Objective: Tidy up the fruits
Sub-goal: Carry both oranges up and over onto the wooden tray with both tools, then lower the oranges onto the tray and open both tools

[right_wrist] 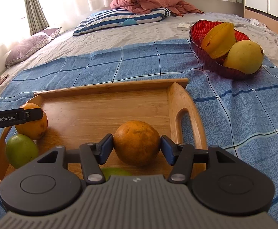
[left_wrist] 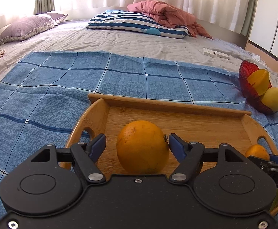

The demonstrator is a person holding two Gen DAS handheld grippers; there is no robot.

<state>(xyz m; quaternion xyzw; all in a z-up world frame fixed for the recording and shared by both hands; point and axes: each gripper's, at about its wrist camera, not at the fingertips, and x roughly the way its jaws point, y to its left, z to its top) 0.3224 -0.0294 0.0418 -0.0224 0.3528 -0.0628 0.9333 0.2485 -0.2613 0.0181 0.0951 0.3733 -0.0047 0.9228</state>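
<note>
1. Presently, the left claw sits over the wooden tray, its blue fingers spread wide on either side of an orange. There is a clear gap at the 9 o'clock side of the fruit; at the 3 o'clock side the pad is very near the fruit, and I cannot tell whether it touches.
2. The right claw has its pads pressed against both flanks of a second orange, which sits near the tray's right handle. It is closed on the fruit.
3. In the right wrist view, the left claw's arm crosses in front of the first orange at 9 o'clock on the tray.
4. A green fruit lies just beside that orange, toward 7 o'clock. Another green fruit shows partly under the right claw's body.
5. A red bowl stands off the tray at 1 o'clock, on the blue checked cloth. It holds a starfruit and a yellow fruit, touching each other.
6. The cloth lies on a bed; a striped pillow and a pink blanket are at 12 o'clock.
</note>
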